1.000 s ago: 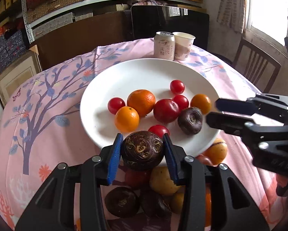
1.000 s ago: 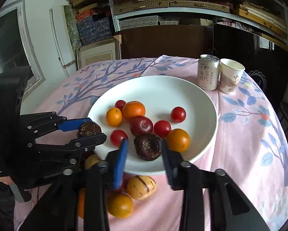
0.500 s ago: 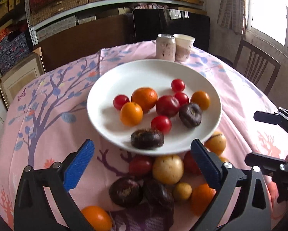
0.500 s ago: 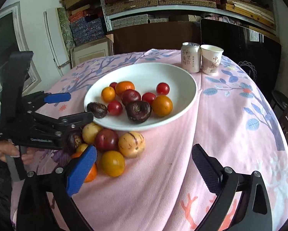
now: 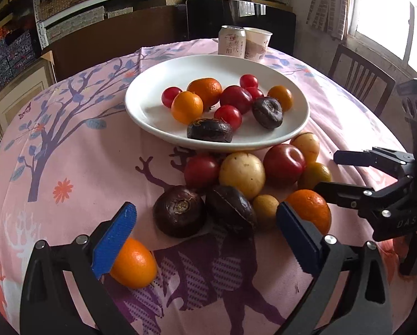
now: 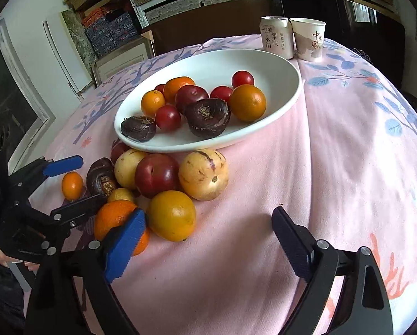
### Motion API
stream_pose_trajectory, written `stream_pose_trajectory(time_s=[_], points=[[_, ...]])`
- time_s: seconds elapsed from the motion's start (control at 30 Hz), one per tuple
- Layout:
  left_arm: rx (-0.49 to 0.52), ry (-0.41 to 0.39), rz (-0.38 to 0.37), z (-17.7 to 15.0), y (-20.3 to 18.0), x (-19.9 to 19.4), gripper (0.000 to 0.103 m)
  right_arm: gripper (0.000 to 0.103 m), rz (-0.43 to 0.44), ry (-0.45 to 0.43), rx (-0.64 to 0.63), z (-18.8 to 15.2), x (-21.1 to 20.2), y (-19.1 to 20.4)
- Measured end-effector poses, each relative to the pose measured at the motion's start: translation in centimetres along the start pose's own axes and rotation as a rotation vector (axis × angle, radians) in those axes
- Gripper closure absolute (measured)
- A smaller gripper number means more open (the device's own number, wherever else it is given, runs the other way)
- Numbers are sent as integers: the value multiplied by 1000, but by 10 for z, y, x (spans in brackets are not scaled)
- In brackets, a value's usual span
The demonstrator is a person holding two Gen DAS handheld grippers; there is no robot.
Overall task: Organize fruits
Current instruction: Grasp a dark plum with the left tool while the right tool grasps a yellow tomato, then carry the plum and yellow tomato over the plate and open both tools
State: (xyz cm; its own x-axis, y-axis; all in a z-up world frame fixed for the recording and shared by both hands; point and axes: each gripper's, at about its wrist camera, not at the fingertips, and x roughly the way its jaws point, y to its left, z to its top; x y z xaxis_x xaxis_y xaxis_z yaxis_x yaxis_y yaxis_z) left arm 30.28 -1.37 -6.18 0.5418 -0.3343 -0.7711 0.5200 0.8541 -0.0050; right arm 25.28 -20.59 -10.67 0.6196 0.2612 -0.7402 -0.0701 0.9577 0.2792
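A white plate [image 5: 152, 103] [image 6: 278, 72] holds several fruits: oranges, red tomatoes, a plum and two dark purple fruits [image 5: 209, 130] [image 6: 207, 117]. In front of the plate a pile of loose fruit lies on the cloth: dark purple fruits [image 5: 179, 210], yellow melons [image 5: 241, 173] [image 6: 203, 174], a red plum [image 5: 283, 164] [image 6: 156, 175] and oranges [image 5: 133, 263] [image 6: 171, 215]. My left gripper [image 5: 205, 240] [image 6: 69, 180] is open and empty, low over the near side of the pile. My right gripper [image 6: 208, 245] [image 5: 347, 173] is open and empty, right of the pile.
A drink can [image 5: 232, 44] [image 6: 276, 40] and a paper cup [image 5: 257, 44] [image 6: 308, 39] stand behind the plate. The round table has a pink patterned cloth [image 6: 347, 139]. A wooden chair [image 5: 359, 78] stands at the right. Shelves line the back wall.
My left gripper let go of a dark purple fruit onto the plate's front edge, opened wide and drew back. My right gripper opened too and drew back from the plate.
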Motion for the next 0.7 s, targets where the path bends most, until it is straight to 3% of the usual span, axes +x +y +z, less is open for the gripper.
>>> stream_pose_trajectory(time_s=[0.07,0.1,0.13,0.2,0.3,0.5,0.6,0.7], points=[[-5,-7,-46,0,1,2,21,32,44,-9,1,-3,-2,6],[-1,-21,-45,1,0,1,25,53,81,-9,9,-4,-2,9],[11,-25,-45,2,-2,0,27,66,102,-9,11,-5,-4,14],[19,-33,-17,2,-4,-4,52,66,58,-18,-13,-7,-8,23],[21,5,-84,-4,-7,-10,76,66,52,-13,-2,-11,-13,23],[59,50,-112,-20,-21,-11,81,66,96,-58,31,-18,-34,18],[46,47,-114,-20,-21,-12,82,66,103,-95,48,-16,-45,13],[35,19,-162,-17,-17,-20,82,66,108,-135,71,-12,-56,7]])
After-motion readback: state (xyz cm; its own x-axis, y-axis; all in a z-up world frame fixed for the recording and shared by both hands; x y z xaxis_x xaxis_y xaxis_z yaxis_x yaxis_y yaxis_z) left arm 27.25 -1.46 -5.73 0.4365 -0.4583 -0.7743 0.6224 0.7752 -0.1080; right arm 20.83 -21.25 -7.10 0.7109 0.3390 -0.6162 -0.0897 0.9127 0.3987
